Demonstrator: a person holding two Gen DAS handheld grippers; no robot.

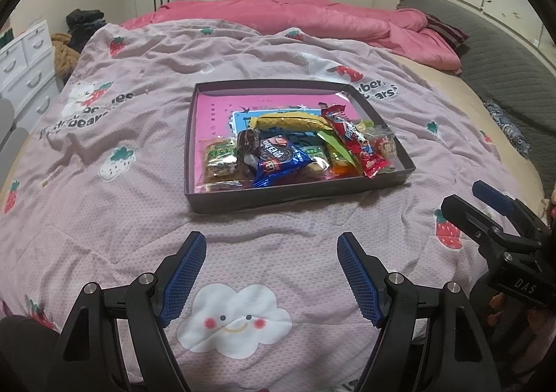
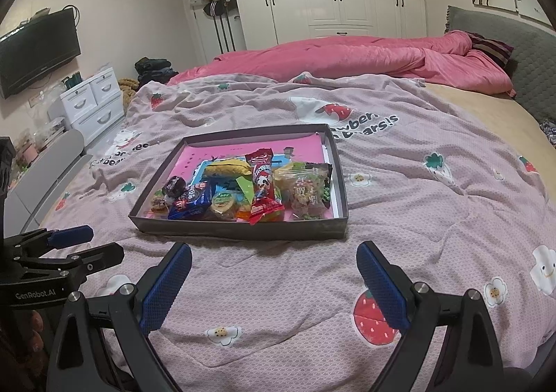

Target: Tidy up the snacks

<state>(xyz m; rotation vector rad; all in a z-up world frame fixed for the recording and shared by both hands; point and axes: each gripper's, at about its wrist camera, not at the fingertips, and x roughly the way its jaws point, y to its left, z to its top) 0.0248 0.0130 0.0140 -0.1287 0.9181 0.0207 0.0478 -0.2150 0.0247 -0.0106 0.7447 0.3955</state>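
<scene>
A shallow dark box (image 1: pixel 278 199) with a pink floor sits on the bed ahead of both grippers; it also shows in the right wrist view (image 2: pixel 239 230). Several snack packets lie piled in its near half: a blue cookie pack (image 1: pixel 278 162), a long red packet (image 1: pixel 354 145), a yellow packet (image 1: pixel 288 121). My left gripper (image 1: pixel 271 246) is open and empty, just short of the box. My right gripper (image 2: pixel 274 254) is open and empty, also just short of the box. The right gripper shows at the right edge of the left wrist view (image 1: pixel 486 207).
The box rests on a pale purple strawberry-print quilt (image 1: pixel 139 218). A pink duvet (image 1: pixel 295 15) lies bunched at the far side. A grey headboard cushion (image 2: pixel 521 55) is at the right. White drawers (image 2: pixel 93 100) and a wall TV (image 2: pixel 38 48) stand left.
</scene>
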